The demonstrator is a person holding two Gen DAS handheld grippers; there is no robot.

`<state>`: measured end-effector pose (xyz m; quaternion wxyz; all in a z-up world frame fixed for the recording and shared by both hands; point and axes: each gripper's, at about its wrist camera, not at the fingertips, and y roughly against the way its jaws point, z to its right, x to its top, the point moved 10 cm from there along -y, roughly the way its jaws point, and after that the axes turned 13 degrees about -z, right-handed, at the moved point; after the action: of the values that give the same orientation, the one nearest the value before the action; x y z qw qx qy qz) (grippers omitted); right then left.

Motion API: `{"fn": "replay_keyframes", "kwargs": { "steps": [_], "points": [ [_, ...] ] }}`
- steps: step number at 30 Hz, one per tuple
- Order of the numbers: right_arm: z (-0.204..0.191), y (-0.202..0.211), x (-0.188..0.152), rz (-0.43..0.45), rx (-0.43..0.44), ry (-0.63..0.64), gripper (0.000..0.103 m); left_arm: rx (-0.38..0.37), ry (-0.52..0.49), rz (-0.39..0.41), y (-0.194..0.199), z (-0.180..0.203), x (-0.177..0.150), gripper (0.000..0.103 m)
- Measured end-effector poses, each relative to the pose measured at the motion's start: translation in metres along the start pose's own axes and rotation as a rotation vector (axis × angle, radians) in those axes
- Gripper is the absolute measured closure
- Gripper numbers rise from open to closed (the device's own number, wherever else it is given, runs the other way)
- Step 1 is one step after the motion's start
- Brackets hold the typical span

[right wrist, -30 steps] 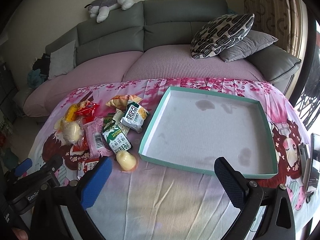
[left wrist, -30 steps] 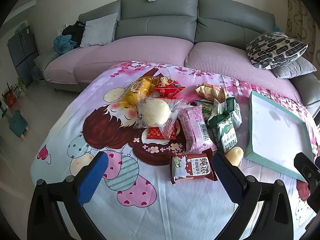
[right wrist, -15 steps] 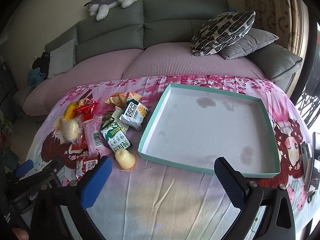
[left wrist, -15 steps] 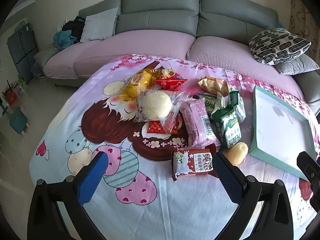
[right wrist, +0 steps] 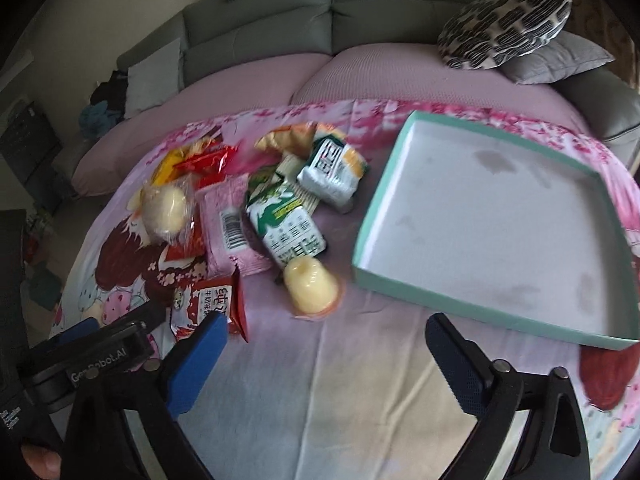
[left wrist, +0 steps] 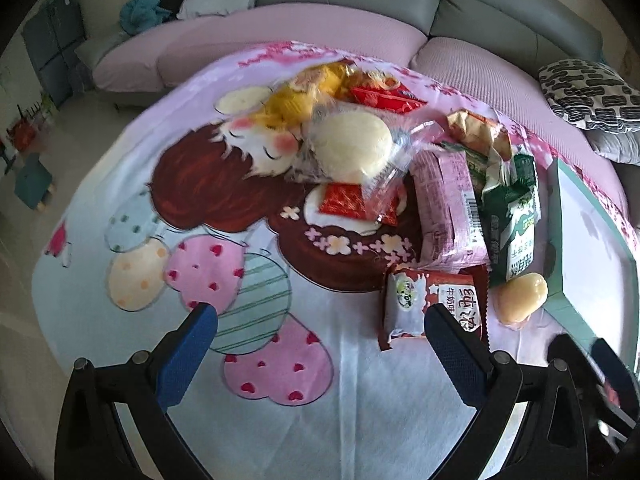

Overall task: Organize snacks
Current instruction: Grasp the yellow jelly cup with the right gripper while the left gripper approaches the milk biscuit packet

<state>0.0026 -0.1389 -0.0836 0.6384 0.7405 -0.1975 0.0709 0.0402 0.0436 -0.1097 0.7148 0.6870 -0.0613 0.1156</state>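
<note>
Both tools empty. Left tool [left wrist: 320,344] wide open over bare cloth; right tool [right wrist: 324,344] jaws just been closing, still well apart, nothing between them. Snacks heaped left of the tray [right wrist: 472,308], which holds nothing. Jelly cup [right wrist: 310,284] on its side near the tray: likely to roll or squirt out if pinched off-centre. Red packet [left wrist: 432,304] beside left tool's right finger: a descent could pin or shove it. Loose cloth [right wrist: 340,384] may bunch.
</note>
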Motion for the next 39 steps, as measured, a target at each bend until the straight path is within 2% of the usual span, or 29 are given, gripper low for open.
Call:
{"fn": "replay_keyframes", "kwargs": {
  "steps": [4,9,13,19,30,33,37,39],
  "points": [
    [0.002,-0.018,0.003,-0.022,0.034,-0.022,0.022,-0.033,-0.013,0.007,-0.006,0.009,0.004,0.0],
    [0.01,-0.03,0.009,-0.019,0.048,-0.048,0.03,-0.081,-0.025,-0.002,-0.014,0.019,0.007,0.001],
    [0.013,-0.039,0.01,-0.037,0.049,-0.049,0.037,-0.084,-0.05,-0.005,-0.02,0.026,0.01,0.002],
    [0.012,-0.043,0.015,-0.033,0.055,-0.036,0.038,-0.17,-0.047,-0.016,-0.022,0.033,0.014,0.002],
    [-0.007,-0.051,0.023,-0.029,0.082,0.014,0.041,-0.181,-0.021,0.005,-0.015,0.029,0.02,0.002],
    [-0.004,-0.054,0.024,-0.03,0.079,0.002,0.045,-0.181,-0.024,0.006,-0.015,0.03,0.019,0.002],
    [0.003,-0.054,0.026,-0.031,0.07,-0.02,0.058,-0.177,-0.033,0.003,-0.015,0.033,0.018,0.002],
    [0.005,-0.053,0.025,-0.033,0.069,-0.023,0.058,-0.176,-0.039,0.003,-0.015,0.035,0.017,0.002]
  ]
}}
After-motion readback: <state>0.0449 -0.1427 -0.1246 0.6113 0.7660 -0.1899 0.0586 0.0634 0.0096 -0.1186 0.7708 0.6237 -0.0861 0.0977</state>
